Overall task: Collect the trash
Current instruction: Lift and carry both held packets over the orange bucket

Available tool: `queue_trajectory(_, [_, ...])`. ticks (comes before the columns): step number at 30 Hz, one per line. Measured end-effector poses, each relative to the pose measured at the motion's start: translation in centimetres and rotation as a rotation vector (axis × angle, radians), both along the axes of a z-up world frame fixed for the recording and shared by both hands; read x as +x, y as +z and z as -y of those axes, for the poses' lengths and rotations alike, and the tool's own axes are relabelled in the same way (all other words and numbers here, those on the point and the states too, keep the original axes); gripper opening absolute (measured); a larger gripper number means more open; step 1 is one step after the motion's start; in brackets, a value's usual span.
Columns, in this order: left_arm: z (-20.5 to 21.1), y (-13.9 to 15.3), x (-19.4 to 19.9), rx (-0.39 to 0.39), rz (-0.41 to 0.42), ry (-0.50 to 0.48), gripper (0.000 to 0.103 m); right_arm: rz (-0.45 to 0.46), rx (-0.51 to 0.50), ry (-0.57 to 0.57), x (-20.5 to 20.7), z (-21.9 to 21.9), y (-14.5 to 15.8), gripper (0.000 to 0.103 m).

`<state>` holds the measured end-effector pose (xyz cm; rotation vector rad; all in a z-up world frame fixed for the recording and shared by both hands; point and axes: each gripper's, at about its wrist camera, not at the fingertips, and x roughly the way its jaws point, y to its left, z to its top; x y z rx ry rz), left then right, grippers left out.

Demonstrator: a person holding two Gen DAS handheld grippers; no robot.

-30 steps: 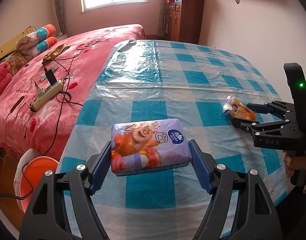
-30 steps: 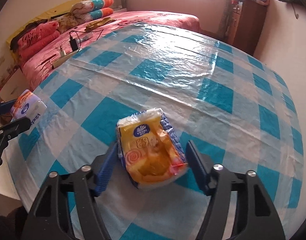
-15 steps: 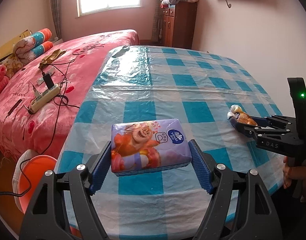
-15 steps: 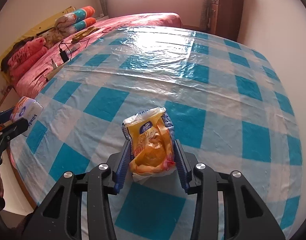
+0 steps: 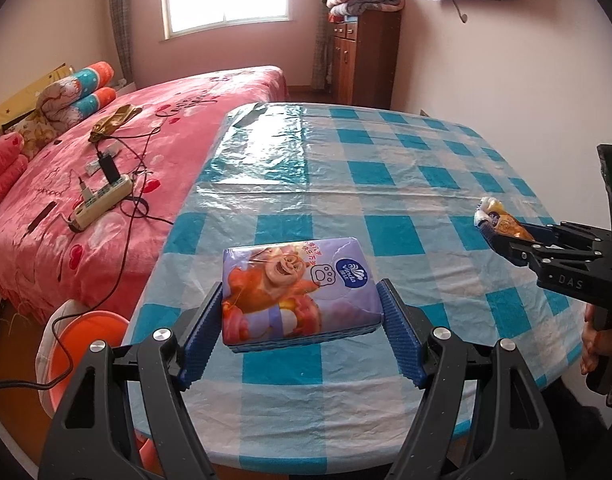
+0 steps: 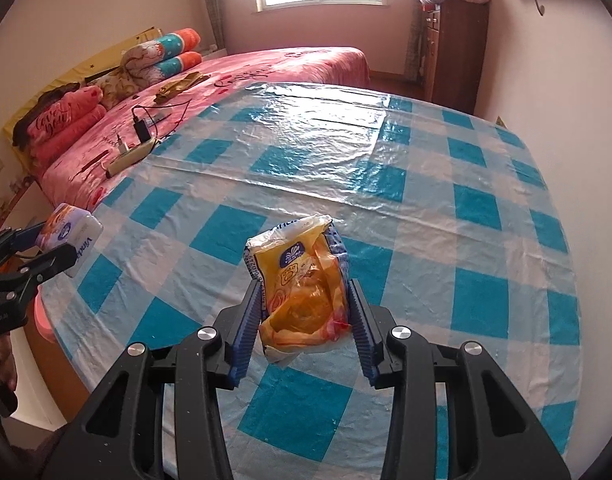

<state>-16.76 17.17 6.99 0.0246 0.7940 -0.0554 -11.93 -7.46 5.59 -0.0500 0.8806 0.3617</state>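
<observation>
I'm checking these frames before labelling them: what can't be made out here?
- Orange bin, left wrist view: partly hidden by the table edge and left tongs; its contents are unseen.
- Purple tissue pack: underside hidden.
- Yellow wrapper, right wrist view: sides covered by the right tongs; small print unreadable.
- Person's hand: cut off by the frame edge.

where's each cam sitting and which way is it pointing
Left wrist: on the left gripper, angled down across the checked table toward the window; its fingers clamp the purple tissue pack; a hand shows at right.
Right wrist: on the right gripper, same downward tilt; it squeezes the yellow tissue pack.
Shared: each view shows the other gripper, the table, the pink bed.
</observation>
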Motion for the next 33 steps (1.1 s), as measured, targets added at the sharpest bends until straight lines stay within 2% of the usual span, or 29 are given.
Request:
queue_trajectory(8, [-1.0,0.4,0.7,0.013,-0.008,0.043,0.075,-0.028,0.069,0.055,1.3,-1.1,0.3,0.044])
queue_trajectory(14, [-2.7,0.5,1.2,0.019,-0.007,0.079,0.075,-0.031,0.085,0.097,2.1,-2.8,0.8,0.044])
queue_trajectory(33, [-11.3,0.1,0.5,0.063,-0.004,0.266,0.075,-0.056,0.099,0.292,2.8,-11.2,2.4,0.044])
